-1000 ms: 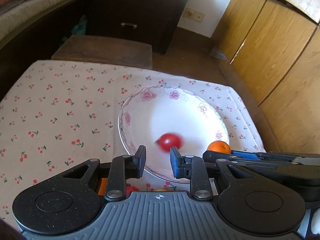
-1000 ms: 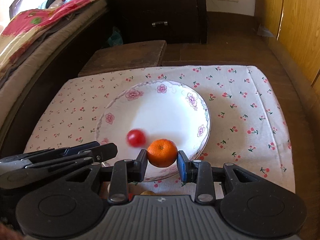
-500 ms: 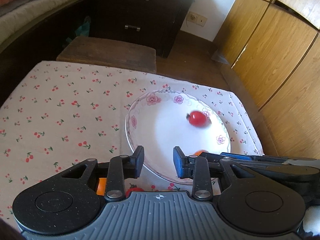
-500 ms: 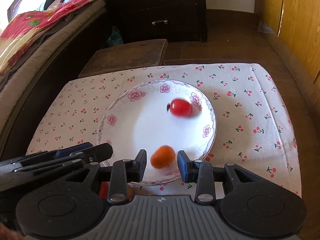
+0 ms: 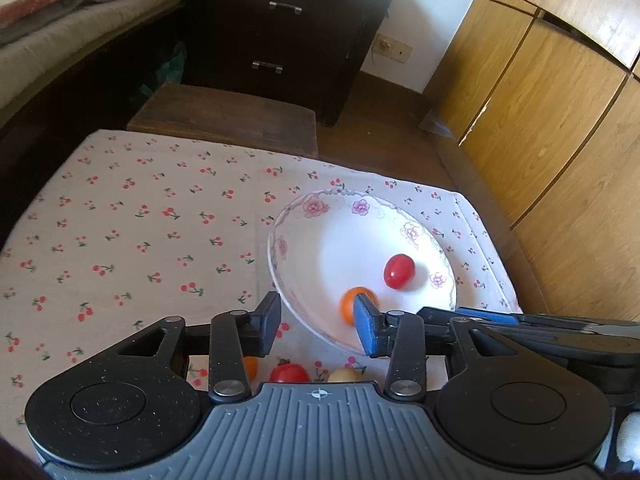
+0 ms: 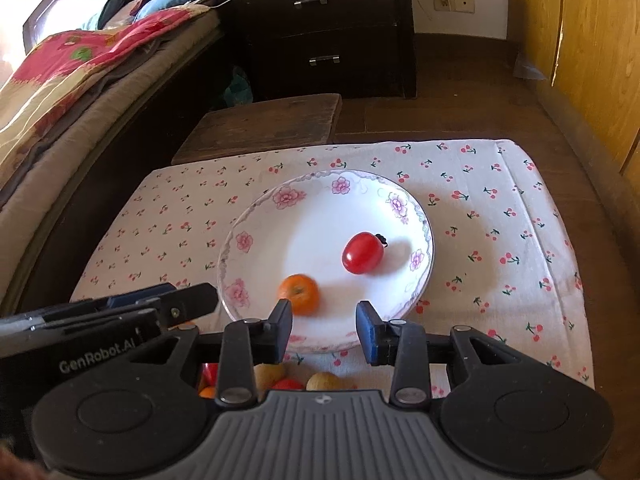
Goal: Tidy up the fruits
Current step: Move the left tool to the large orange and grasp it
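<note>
Dark wood nightstand (image 6: 324,28) with two drawers and metal handles stands against a white wall (image 5: 432,20); wall socket (image 6: 454,1) just beside it, low. Bed (image 6: 80,92) along the left, beige mattress, red and yellow patterned blanket (image 6: 72,64) on top. Low dark wooden stool (image 6: 264,126) between nightstand and desk. Desk covered by a white cloth with a red cherry print (image 6: 500,216). Brown wooden floor (image 6: 460,116). Light wood wardrobe doors (image 5: 560,120) on the right. Strong daylight falls across the cloth and wardrobe, bright glare at the bed's head.
</note>
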The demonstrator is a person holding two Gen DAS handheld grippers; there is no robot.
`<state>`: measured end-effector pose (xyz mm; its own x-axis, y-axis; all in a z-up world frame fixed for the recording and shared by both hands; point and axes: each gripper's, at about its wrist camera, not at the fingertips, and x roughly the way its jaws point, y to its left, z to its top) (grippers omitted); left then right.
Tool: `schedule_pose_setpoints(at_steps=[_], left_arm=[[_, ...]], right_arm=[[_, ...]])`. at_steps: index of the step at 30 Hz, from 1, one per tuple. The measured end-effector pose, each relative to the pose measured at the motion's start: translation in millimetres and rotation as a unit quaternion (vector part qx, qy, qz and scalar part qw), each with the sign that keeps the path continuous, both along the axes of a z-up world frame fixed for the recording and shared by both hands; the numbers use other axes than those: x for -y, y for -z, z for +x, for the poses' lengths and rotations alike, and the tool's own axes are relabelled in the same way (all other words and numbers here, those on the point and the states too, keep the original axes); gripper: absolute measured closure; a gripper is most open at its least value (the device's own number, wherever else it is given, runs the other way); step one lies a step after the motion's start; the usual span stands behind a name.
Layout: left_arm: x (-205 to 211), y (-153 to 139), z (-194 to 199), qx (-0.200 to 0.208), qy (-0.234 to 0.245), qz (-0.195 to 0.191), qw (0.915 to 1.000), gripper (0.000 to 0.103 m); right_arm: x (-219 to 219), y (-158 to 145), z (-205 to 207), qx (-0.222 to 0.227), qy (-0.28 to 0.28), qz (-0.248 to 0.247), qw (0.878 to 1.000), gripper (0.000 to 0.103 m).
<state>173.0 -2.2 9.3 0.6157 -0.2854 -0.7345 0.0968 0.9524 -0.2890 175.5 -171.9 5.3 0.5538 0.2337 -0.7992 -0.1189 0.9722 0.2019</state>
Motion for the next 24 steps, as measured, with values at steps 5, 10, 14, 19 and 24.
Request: schedule_pose_setpoints(at_steps=[5, 10, 14, 19, 24], left_arm=[[-7.4, -2.1, -13.4, -0.002, 0.0, 0.003, 1.0, 0.053], [-11.8, 0.4, -27.2, -0.01, 0.002, 0.008, 0.9999, 0.053], [-16.2, 2.5, -36.0, -0.018, 0.003, 0.006, 0.9998, 0.052], [-25.8, 5.9, -43.8, -0.03, 0.0, 0.004, 0.9995, 0.052], [-34.5, 11.7, -38.8, -0.045, -0.008, -0.003, 0.9989, 0.051]], right_arm=[[-2.8, 0.2, -14.6, -0.007, -0.002, 0.001, 1.0, 0.067], [-4.0, 2.4, -27.6, -0.014, -0.001, 0.001, 1.0, 0.067], [-3.3, 2.9, -36.8, -0.02, 0.004, 0.007, 1.0, 0.067], [-5.5, 1.0, -47.0, -0.021, 0.006, 0.013, 1.0, 0.067], [-5.9, 4.3, -51.0, -0.03, 0.012, 0.015, 0.999, 0.067]])
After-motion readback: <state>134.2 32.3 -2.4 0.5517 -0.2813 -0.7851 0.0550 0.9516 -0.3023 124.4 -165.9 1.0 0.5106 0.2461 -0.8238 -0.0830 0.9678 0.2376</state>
